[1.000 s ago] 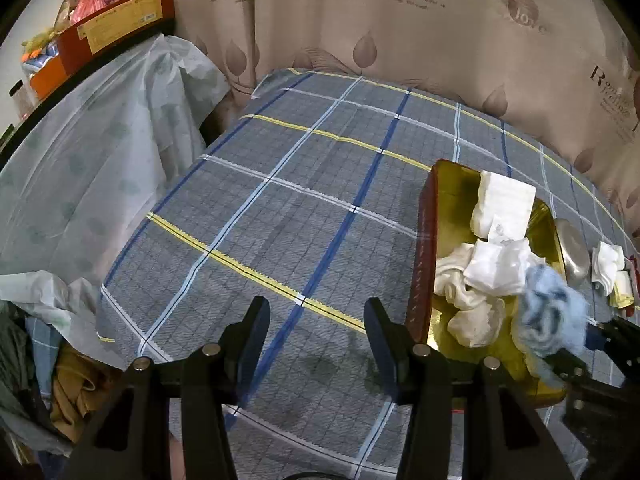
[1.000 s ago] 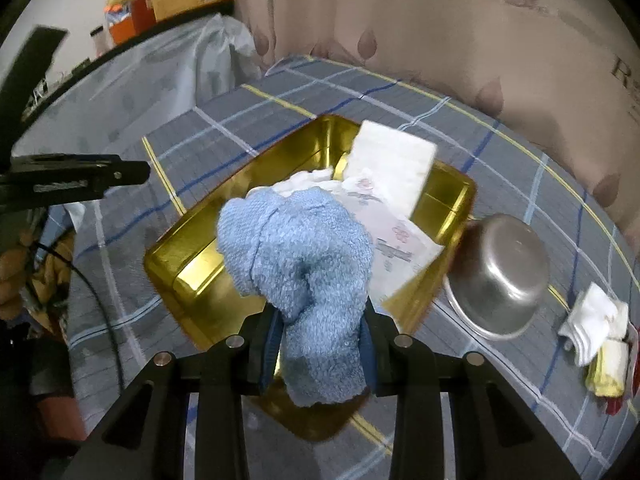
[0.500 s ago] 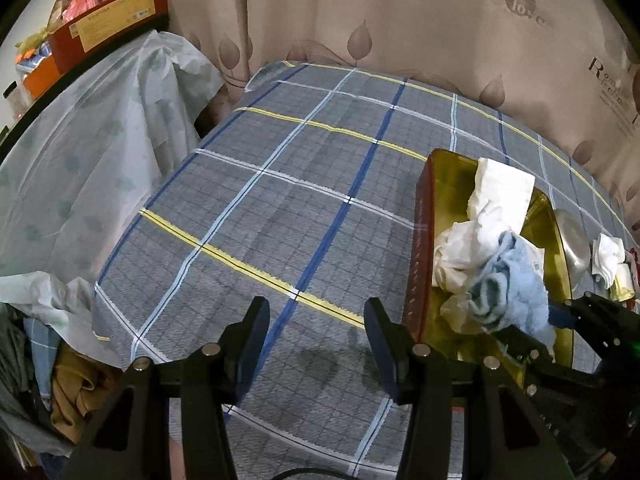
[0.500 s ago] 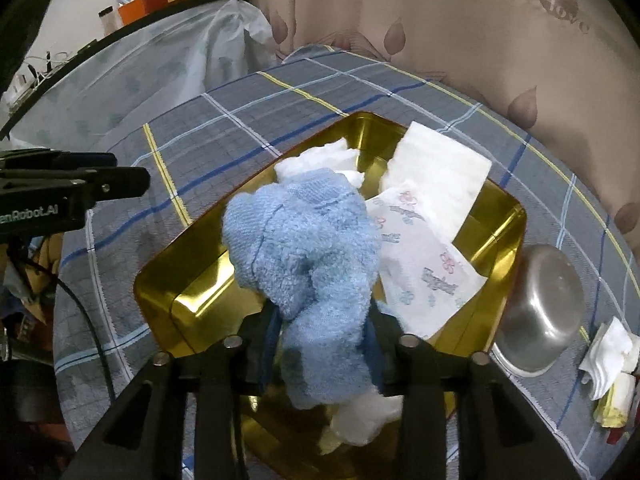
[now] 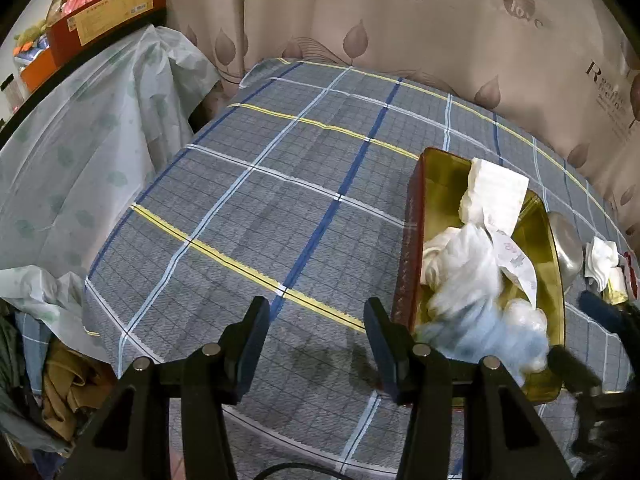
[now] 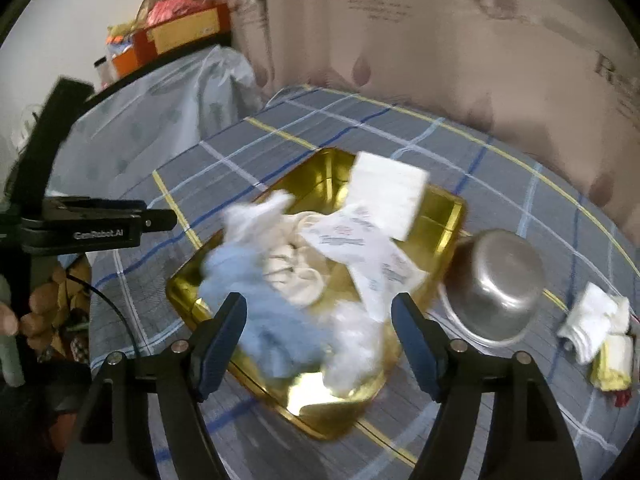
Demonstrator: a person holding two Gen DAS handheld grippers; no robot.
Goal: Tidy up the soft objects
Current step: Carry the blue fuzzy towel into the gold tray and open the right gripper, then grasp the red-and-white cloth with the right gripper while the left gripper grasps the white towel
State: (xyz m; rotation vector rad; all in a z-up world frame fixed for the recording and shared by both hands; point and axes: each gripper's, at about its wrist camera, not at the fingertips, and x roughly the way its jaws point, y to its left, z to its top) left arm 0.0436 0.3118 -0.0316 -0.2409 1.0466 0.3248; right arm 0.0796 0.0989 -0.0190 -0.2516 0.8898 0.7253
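Observation:
A gold tin tray (image 6: 448, 216) on the checked tablecloth holds a light blue towel (image 6: 264, 320), white cloths (image 6: 296, 276), a white folded pad (image 6: 386, 192) and a printed tissue pack (image 6: 360, 248). My right gripper (image 6: 320, 332) is open just above the tray's near end, with the blue towel lying loose and blurred between its fingers. In the left wrist view the tray (image 5: 416, 216) and blue towel (image 5: 480, 332) are at the right. My left gripper (image 5: 316, 332) is open and empty over the cloth, left of the tray.
An upturned steel bowl (image 6: 500, 284) sits right of the tray. White and yellow folded cloths (image 6: 600, 328) lie further right. A plastic-covered shelf (image 5: 80, 140) with boxes stands left of the table. Curtains hang behind.
My right gripper has opened and let go of the blue towel, which dropped into the tray's near end. The right gripper has pulled back and up. The left gripper has barely moved.

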